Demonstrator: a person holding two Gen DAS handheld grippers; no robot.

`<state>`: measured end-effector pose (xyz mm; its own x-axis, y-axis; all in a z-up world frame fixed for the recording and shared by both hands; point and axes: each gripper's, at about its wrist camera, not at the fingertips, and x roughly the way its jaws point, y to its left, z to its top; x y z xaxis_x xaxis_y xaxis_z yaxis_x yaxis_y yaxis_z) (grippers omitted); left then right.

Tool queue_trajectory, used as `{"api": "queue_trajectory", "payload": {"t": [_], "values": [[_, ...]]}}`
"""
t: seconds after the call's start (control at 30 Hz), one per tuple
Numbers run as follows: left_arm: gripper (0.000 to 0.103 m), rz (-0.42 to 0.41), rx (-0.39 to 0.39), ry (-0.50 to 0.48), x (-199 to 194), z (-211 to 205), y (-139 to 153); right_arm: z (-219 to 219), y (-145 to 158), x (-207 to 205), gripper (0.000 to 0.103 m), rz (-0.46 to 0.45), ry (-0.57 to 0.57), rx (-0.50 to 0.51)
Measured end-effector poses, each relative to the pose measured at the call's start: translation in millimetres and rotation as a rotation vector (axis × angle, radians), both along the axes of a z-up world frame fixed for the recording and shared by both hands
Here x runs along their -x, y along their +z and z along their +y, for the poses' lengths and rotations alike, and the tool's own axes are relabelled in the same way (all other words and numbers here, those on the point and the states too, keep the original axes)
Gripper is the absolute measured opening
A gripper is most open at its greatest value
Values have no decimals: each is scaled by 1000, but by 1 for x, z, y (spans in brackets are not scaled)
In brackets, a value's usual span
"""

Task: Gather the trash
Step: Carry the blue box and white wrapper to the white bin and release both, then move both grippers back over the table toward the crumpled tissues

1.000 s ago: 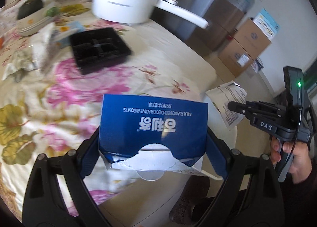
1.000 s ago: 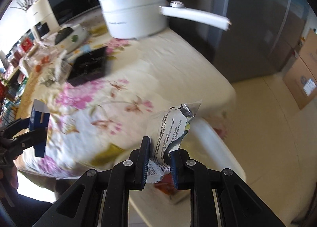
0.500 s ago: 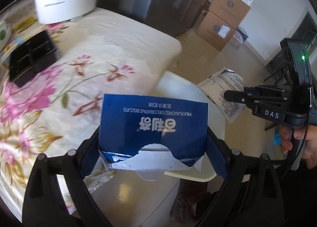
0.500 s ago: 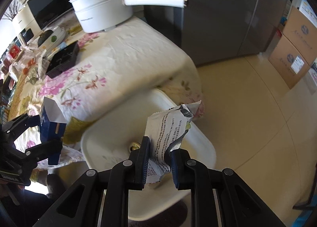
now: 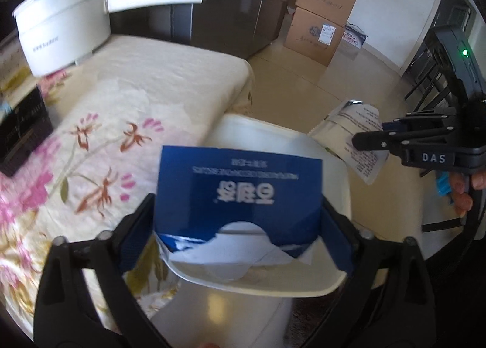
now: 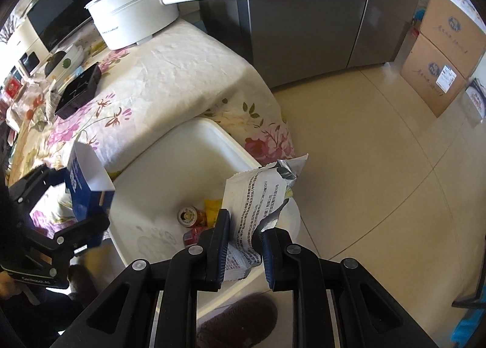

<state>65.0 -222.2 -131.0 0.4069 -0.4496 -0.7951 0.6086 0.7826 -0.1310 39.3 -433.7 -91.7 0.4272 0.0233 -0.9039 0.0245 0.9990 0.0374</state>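
A blue biscuit box [image 5: 240, 190], torn open at its near end, sits between the pads of my left gripper [image 5: 237, 226]. The jaws are opening and the box looks blurred and loose, right above the white bin [image 5: 273, 132]. In the right wrist view the same box [image 6: 88, 187] hangs over the bin's left rim [image 6: 212, 132]. My right gripper [image 6: 244, 226] is shut on a white and silver printed wrapper [image 6: 258, 196], held over the bin's right side. A can [image 6: 186, 214] and yellow and red wrappers lie at the bin's bottom.
The floral-cloth table [image 6: 170, 74] stands beside the bin, carrying a white long-handled pot [image 6: 133, 20] and a black tray [image 6: 80, 90]. A grey fridge [image 6: 303, 14] and stacked cardboard boxes [image 6: 440, 53] stand on the tiled floor. A dark slipper [image 6: 237, 317] shows below.
Both grippers have swung off the table to above the white bin. The left jaws have widened a little and the blue box now blurs between them. The right grip is unchanged.
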Motion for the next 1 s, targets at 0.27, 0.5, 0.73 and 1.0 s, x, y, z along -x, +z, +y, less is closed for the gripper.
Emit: {"api": "queue_trajectory", "payload": {"t": [0.27, 0.5, 0.73, 1.0], "values": [[102, -4, -21, 56, -10, 15, 4, 6, -1, -2, 21, 5, 10, 0], [102, 1, -4, 101, -17, 36, 13, 12, -2, -3, 21, 11, 28, 4], [102, -3, -1, 151, -21, 65, 19, 22, -2, -6, 21, 14, 51, 4], [102, -3, 9, 209, -23, 96, 23, 31, 0, -10, 82, 21, 46, -40]]}}
